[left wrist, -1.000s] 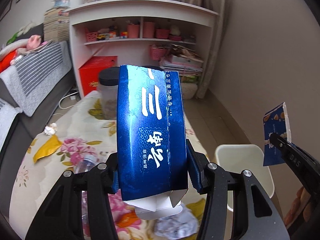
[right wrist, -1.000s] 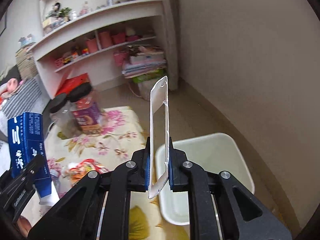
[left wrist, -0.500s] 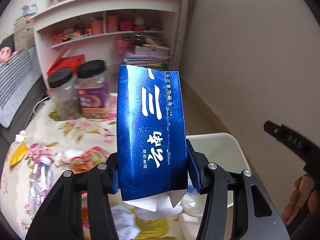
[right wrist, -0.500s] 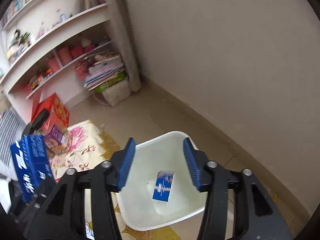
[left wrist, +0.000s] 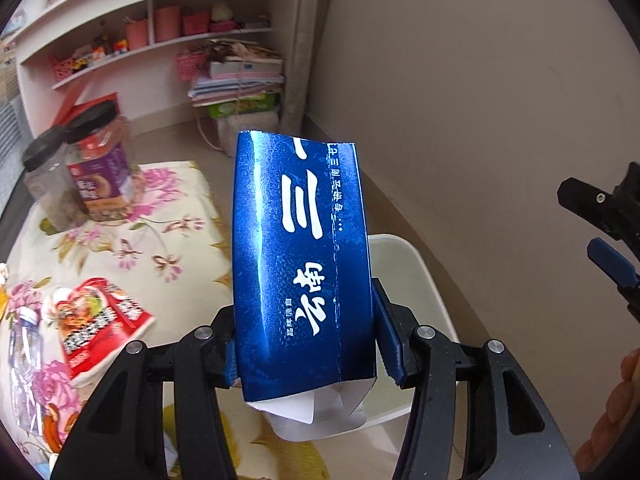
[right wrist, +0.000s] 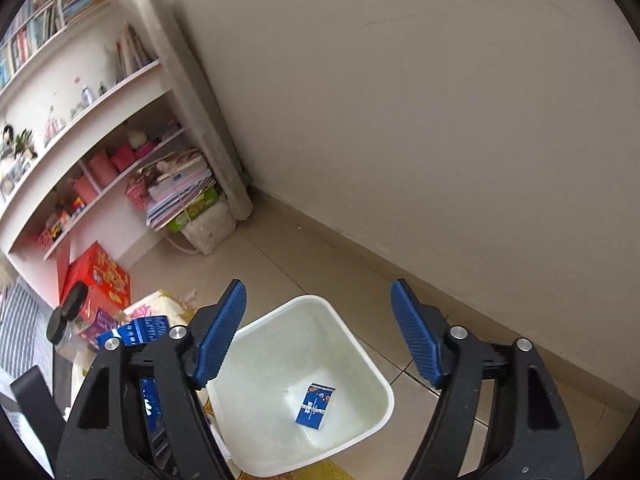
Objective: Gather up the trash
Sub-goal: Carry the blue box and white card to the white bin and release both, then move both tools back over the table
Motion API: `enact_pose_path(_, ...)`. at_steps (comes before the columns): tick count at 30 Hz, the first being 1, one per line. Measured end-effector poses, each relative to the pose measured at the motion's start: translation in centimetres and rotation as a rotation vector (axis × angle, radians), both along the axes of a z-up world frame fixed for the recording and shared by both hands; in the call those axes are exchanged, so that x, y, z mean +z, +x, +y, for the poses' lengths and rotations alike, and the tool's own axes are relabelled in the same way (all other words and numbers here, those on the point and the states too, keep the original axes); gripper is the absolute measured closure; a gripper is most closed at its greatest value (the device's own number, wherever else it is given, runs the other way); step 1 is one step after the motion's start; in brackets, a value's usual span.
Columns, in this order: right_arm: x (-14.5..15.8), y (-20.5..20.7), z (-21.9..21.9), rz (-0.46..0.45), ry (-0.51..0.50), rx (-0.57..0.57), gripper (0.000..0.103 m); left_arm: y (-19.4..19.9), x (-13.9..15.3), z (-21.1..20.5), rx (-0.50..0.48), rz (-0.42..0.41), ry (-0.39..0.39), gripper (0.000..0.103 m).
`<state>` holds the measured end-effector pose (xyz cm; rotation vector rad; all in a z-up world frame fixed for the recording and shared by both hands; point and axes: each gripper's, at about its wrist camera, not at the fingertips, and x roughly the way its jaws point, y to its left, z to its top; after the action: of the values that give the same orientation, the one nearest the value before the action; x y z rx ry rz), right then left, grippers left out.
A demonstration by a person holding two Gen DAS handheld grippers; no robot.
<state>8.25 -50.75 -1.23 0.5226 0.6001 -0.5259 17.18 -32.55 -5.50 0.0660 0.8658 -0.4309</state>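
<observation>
My left gripper [left wrist: 304,344] is shut on a tall blue carton [left wrist: 300,256] with white lettering, held upright at the near rim of the white bin [left wrist: 416,280]. My right gripper [right wrist: 320,336] is open and empty above the white bin [right wrist: 376,408]. A small blue packet [right wrist: 315,405] lies on the bin's bottom. The blue carton also shows at the left in the right wrist view [right wrist: 140,330]. The right gripper shows at the right edge of the left wrist view [left wrist: 600,232].
The flowered tablecloth [left wrist: 168,240] holds a red snack wrapper [left wrist: 96,320], a crushed plastic bottle [left wrist: 24,368] and two black-lidded jars [left wrist: 100,168]. White shelves [left wrist: 160,40], a red box [right wrist: 96,280] and a beige wall [right wrist: 440,120] stand behind.
My right gripper opened and dropped the small blue packet into the bin. Both grippers swung right, toward the bin, the left still holding the carton.
</observation>
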Motion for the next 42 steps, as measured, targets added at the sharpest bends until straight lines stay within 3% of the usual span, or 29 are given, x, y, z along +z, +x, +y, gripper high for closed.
enact_pose_path(1, 0.1, 0.0, 0.0, -0.004, 0.001, -0.007, 0.027, 0.1, -0.1, -0.3, -0.004, 0.011, 0.001, 0.036)
enact_pose_path(2, 0.2, -0.1, -0.2, -0.008, 0.002, -0.015, 0.024, 0.3, 0.0, -0.4, -0.003, 0.017, -0.003, 0.032)
enact_pose_path(10, 1.1, -0.5, 0.9, -0.037, -0.045, -0.038, 0.007, -0.4, 1.4, 0.9, 0.014, -0.052, 0.024, 0.03)
enact_pose_path(17, 2.2, -0.5, 3.4, -0.06, -0.137, -0.05, 0.007, -1.1, 3.8, 4.2, 0.092, -0.177, 0.04, 0.022)
enact_pose_path(22, 2.6, 0.1, 5.8, -0.067, -0.193, -0.046, 0.007, -2.2, 5.8, 6.9, 0.208, -0.301, 0.052, 0.012)
enact_pose_path(27, 2.8, 0.5, 8.1, -0.081, -0.209, -0.031, 0.007, -2.9, 7.6, 9.8, 0.285, -0.387, 0.043, 0.011)
enact_pose_path(33, 3.3, 1.3, 10.8, -0.096, -0.215, 0.001, 0.007, -2.3, 8.6, 13.0, 0.342, -0.404, 0.039, 0.011)
enact_pose_path(42, 2.9, 3.8, 15.5, -0.08, -0.216, 0.078, 0.007, -0.4, 7.7, 18.0, 0.418, -0.331, 0.05, 0.011)
